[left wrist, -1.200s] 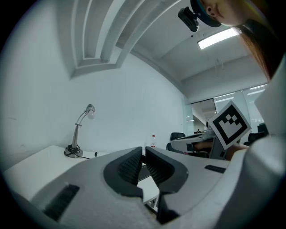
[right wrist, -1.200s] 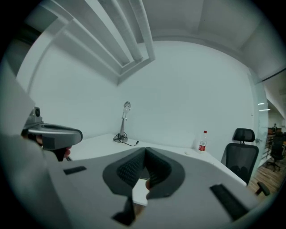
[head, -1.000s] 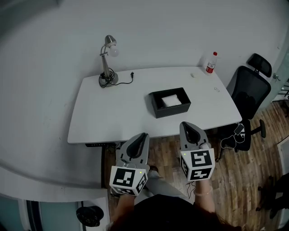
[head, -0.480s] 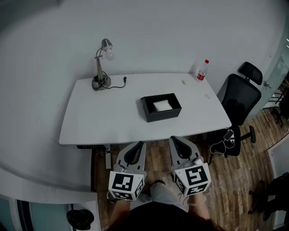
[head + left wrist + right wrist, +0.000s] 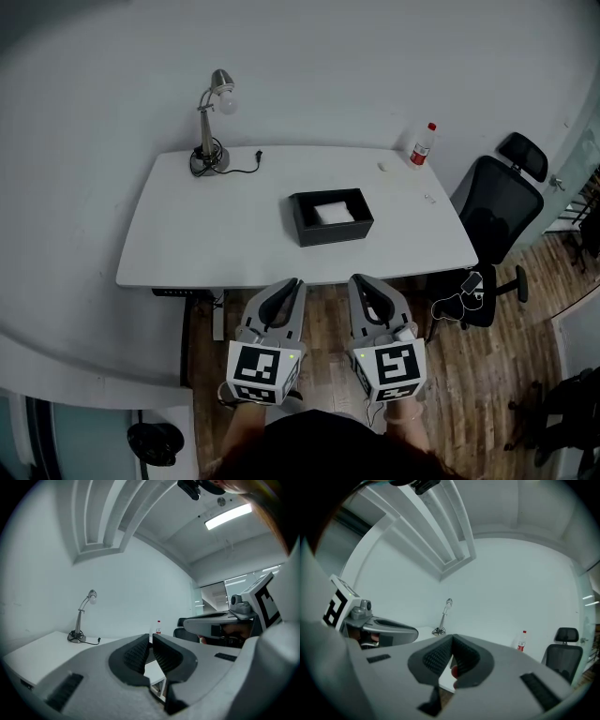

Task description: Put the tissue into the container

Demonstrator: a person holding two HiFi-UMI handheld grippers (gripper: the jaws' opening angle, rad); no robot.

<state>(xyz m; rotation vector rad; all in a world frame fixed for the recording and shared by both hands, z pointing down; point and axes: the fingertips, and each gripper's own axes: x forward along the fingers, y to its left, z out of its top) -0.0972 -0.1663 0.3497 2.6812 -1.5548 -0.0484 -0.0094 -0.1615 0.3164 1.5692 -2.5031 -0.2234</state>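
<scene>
**Both grippers level before the table, tissue in place.** We hold the left gripper [image 5: 294,284] and the right gripper [image 5: 357,281] side by side, just short of the near edge of the table [image 5: 216,234]. Both are clenched on nothing: each gripper's own view shows its jaws closed together with no object between them. The tissue [image 5: 334,213] lies ahead of and between the two grippers, inside the black container [image 5: 336,234]. A lamp [image 5: 208,122] stands far ahead to the left. A bottle [image 5: 423,145] stands far ahead to the right, and a chair [image 5: 497,211] stands off to the right.

We judge the placing step complete, since the tissue already rests within the container's walls. The next move therefore calls for little: we keep both grippers clear of the table. Should the tissue need settling, either gripper would have to reach forward over the near wall.
</scene>
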